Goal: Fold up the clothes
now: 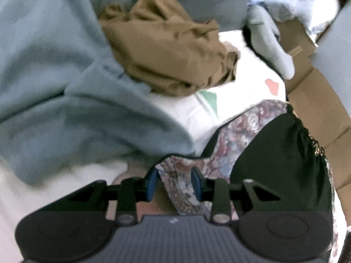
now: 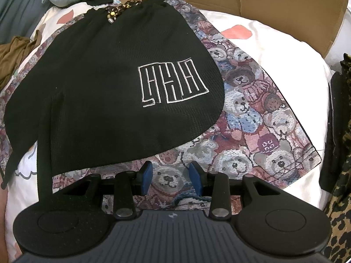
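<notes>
**Two garments stacked on the bed, both sets of fingers spread over the bear cloth**

Right fingers (image 2: 170, 174): blue pads apart, nothing pinched. They hover over the near hem of the bear-print garment (image 2: 258, 118), one woven bear face showing between them. We cannot tell whether the tips touch the cloth.

Left fingers (image 1: 174, 183): also apart. A fold of the same bear-print cloth (image 1: 221, 144) stands up between the pads, nearer the right-hand one; we see no pinch on it. This view is blurred.

Handling, as we judge it: the bear-print piece looks like a thick tapestry weave, fairly heavy, holding a crease and unlikely to slip. Best taken at a hem corner, such as the one at 4 o'clock in the right view. The black garment (image 2: 105, 83) with the white outlined emblem is a fine waffle knit, soft and limp; it lies on top of the bear print and would slide off if the lower piece is lifted first. Take it by its curved edge.

Outward, left view: brown garment (image 1: 166, 50) crumpled at 12 o'clock, pale blue fleece (image 1: 61, 70) at 9 to 10 o'clock, cardboard box (image 1: 316, 100) at 3 o'clock.

Count: one bear-print, one black, one brown, one blue fleece, one box, on a white patterned bedcover (image 2: 269, 43).
</notes>
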